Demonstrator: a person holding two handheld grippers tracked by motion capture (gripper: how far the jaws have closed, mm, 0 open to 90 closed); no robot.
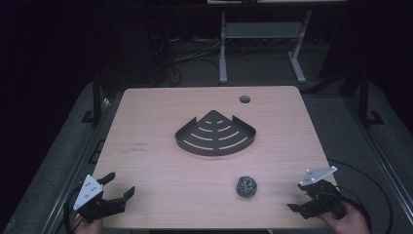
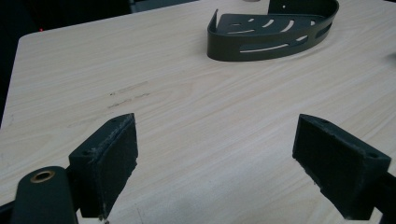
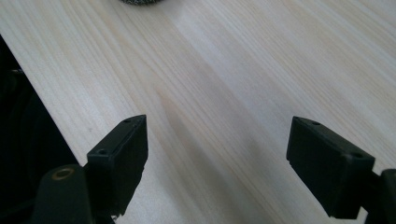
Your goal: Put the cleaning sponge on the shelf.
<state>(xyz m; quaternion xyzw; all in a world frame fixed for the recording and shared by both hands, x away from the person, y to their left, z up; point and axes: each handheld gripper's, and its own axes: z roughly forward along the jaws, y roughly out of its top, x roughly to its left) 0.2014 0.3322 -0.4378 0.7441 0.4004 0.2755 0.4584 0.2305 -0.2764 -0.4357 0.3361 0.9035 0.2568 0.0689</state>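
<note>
Your left gripper [image 1: 119,187] and right gripper [image 1: 298,201] gaped wide and empty, flanking the steel wool scourer [image 1: 247,186] below the black corner shelf [image 1: 215,133].

No readable text, brand or number anywhere; only two faint dark smudge-like marks on the table [image 1: 160,170] top, at about 9 o'clock from the corner shelf [image 1: 215,134], seen too in the left gripper view, too small and blurred to read
</note>
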